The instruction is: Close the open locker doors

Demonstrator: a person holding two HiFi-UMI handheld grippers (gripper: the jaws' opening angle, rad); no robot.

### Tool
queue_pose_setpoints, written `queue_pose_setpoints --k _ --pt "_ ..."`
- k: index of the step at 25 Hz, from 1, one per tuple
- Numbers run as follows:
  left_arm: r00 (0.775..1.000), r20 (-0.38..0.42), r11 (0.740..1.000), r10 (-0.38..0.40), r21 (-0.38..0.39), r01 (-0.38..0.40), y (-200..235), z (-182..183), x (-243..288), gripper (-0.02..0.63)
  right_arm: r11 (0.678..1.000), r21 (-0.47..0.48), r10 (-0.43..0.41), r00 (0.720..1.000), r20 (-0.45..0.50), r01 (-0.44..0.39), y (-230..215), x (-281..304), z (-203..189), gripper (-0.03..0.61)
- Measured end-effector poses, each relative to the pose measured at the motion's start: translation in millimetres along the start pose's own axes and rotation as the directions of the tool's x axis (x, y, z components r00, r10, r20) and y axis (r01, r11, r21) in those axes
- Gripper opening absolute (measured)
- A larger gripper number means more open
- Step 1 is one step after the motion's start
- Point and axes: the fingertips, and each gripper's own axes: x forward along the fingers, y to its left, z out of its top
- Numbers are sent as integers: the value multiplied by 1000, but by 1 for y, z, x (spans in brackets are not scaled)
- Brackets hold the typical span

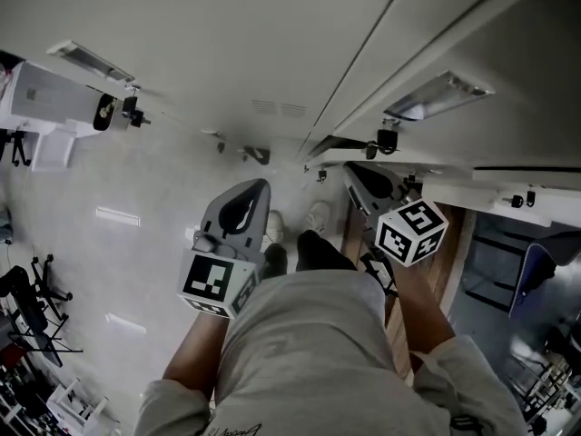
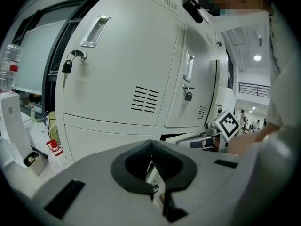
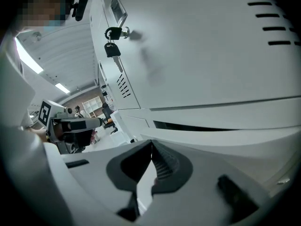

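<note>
A bank of white lockers (image 2: 122, 74) fills the left gripper view, its upper doors closed, with keys hanging in the locks (image 2: 70, 62). Low down, one door (image 2: 188, 136) stands ajar with a dark gap behind it. That ajar lower door (image 3: 221, 138) and its dark slit also lie just ahead in the right gripper view, under a closed door with a key (image 3: 113, 41). My left gripper (image 2: 151, 147) is shut and empty, held off the lockers. My right gripper (image 3: 151, 145) is also shut and empty, close to the ajar door. Both grippers, left (image 1: 257, 187) and right (image 1: 356, 174), point down by the locker front (image 1: 427, 62).
A water bottle (image 2: 8, 65) and small items (image 2: 54, 148) stand on a surface left of the lockers. Tripods (image 1: 32, 307) and a white box (image 1: 36, 107) stand on the pale floor at left. My shoes (image 1: 318, 216) are near the locker base. A blue chair (image 1: 531, 275) stands at right.
</note>
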Motion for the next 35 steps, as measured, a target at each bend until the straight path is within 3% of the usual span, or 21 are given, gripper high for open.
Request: queue_pose_setpoints --k 9,18,35 --pt "997 11 997 74 -21 -74 13 -1 -10 15 1000 -13 6 1000 0 -6 -11 13 10 28" --pt "995 -10 994 101 -39 -101 16 -4 -13 15 1000 -14 -5 1000 -9 5 -20 21 14 28" --pt "998 -10 998 69 -16 -69 12 1 -6 15 1000 -2 -8 1000 5 8 -17 19 14 28"
